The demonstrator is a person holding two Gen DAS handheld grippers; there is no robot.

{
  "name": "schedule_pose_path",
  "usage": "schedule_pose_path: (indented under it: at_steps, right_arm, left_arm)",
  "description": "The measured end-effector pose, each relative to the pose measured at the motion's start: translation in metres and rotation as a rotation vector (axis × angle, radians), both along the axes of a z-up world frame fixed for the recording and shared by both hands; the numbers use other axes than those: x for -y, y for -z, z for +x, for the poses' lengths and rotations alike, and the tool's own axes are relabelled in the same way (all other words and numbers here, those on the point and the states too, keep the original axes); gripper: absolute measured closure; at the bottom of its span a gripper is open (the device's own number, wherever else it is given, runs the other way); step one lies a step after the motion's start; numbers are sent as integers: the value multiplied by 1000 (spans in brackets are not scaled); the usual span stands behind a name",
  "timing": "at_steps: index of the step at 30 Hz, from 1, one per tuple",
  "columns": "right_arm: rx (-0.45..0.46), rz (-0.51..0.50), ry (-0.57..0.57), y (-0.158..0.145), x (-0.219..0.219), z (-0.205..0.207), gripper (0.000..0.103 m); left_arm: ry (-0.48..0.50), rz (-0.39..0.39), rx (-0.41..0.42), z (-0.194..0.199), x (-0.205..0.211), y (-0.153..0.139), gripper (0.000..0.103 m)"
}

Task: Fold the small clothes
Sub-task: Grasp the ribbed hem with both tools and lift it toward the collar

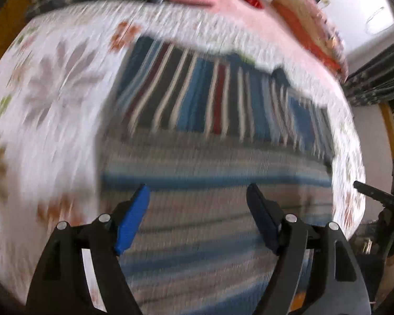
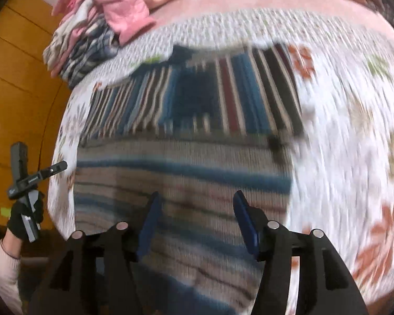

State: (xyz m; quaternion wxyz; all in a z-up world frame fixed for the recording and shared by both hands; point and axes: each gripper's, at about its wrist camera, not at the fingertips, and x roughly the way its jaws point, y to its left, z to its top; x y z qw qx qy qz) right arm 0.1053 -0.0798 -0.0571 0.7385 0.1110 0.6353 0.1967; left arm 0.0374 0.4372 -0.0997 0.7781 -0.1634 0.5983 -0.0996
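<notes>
A striped knit garment (image 1: 212,141) lies flat on a white floral bedspread (image 1: 52,105). Its near part has grey and blue horizontal stripes; its far part has blue, red and white vertical stripes. My left gripper (image 1: 198,191) hovers open above the near part, nothing between its blue pads. In the right wrist view the same garment (image 2: 186,157) fills the centre, and my right gripper (image 2: 195,199) is open over its near striped part. Both views are motion-blurred. The other hand-held gripper shows at each view's edge (image 1: 375,194) (image 2: 26,178).
A pile of pink and plaid clothes (image 2: 105,23) sits at the far left of the bed (image 2: 354,105). An orange wooden panel (image 2: 18,92) lies beyond the bed's left edge. A gloved hand with a pale sleeve (image 2: 18,223) holds the left tool.
</notes>
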Motion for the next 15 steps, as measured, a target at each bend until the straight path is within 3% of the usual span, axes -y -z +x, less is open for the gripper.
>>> schedule_pose_path:
  at_steps: [6,8,12,15]
  right_arm:
    - [-110,32,59,26,21,-77,43]
    - [-124,33,61,33,24,-95,43]
    - [-157,47,93,44,33,-123,43]
    - [-166,49,101,49,35,-137,43]
  left_arm:
    - [-61,13,-212,-87,-23,28,27]
    - [-66,49,-244,-107,-26,36,27]
    - [-96,0,-304,-139,-28,49,27]
    - [-113,4,-313,-155,-28,51,27]
